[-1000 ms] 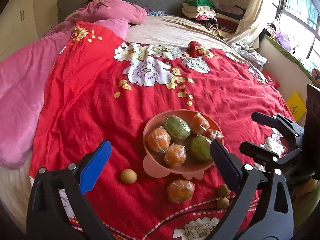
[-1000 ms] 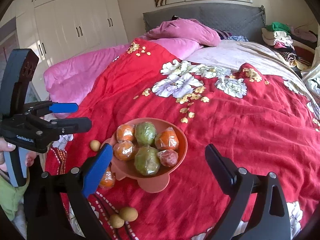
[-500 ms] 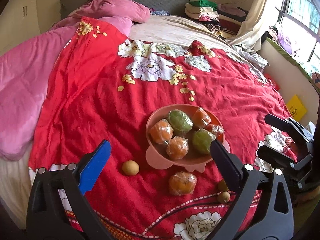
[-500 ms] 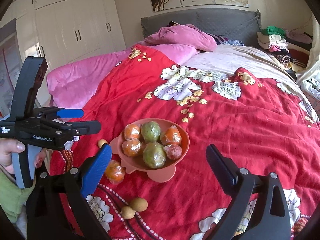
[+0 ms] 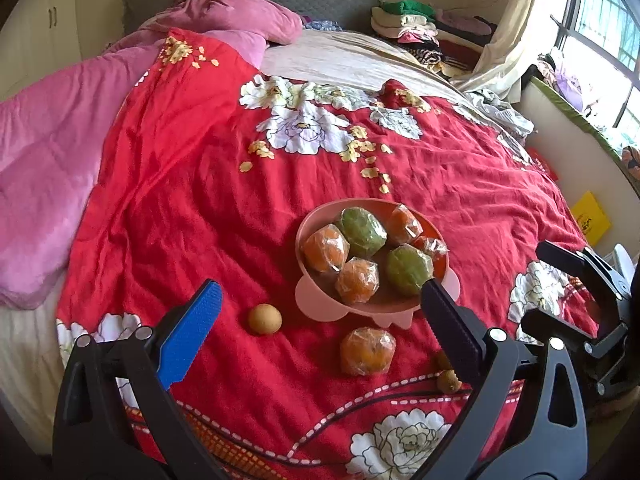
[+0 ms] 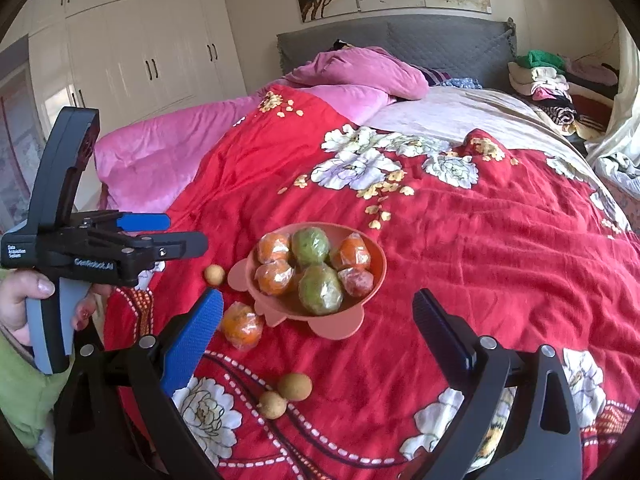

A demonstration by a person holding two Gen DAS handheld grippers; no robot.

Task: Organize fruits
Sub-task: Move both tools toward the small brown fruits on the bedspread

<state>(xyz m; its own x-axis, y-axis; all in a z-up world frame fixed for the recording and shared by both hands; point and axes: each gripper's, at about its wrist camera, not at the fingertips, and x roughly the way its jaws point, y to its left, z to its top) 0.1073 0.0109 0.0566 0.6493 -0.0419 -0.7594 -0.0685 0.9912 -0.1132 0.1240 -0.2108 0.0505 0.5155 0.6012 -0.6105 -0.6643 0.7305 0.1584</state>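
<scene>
A pink bowl [image 5: 310,304] [image 6: 376,276] on the red floral quilt holds several plastic-wrapped orange and green fruits. A wrapped orange [image 5: 367,351] [image 6: 242,325] lies on the quilt beside the bowl. One small tan fruit [image 5: 264,319] [image 6: 214,274] lies alone, and two more [image 6: 285,396] [image 5: 448,380] lie together nearer the bed edge. My left gripper [image 5: 320,320] is open and empty, well back from the bowl; it also shows in the right wrist view [image 6: 176,234]. My right gripper [image 6: 318,320] is open and empty, also back from the bowl, and shows in the left wrist view [image 5: 548,284].
A pink duvet [image 5: 44,136] covers the bed's left side. Folded clothes [image 5: 416,32] are stacked by the grey headboard [image 6: 400,40]. White wardrobes [image 6: 140,52] stand to the left and a window [image 5: 600,20] to the right.
Both grippers have drawn back and up from the bowl, so the fruits look smaller and farther off. Both stay open and empty. No fruit has moved.
</scene>
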